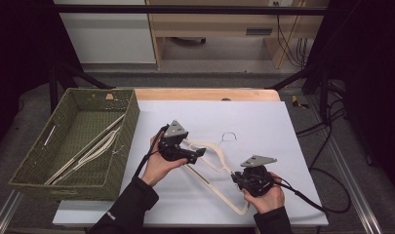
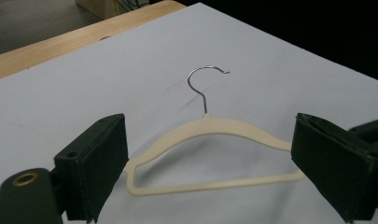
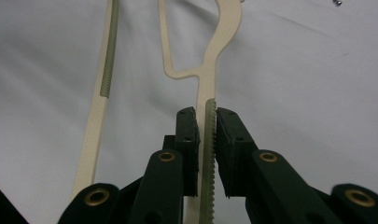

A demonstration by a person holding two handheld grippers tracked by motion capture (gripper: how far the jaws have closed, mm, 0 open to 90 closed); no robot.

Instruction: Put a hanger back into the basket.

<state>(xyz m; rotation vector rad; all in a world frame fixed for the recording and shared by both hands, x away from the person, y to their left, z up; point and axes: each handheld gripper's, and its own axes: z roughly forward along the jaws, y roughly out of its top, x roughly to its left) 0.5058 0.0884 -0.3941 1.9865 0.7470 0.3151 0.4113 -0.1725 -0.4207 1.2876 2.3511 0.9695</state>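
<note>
While the cream hanger (image 3: 210,74) is pinched thinly at 1 arm by the right claw (image 3: 206,116), it could twist loose; left claw (image 2: 210,158) is spread wide, empty.

A wooden table (image 1: 205,93) carries a white sheet (image 1: 263,126) — green basket (image 1: 34,168) beside.

Green woven basket (image 1: 121,141) with pale hangers (image 1: 90,148) inside, left on the white-covered table (image 1: 263,122).
</note>
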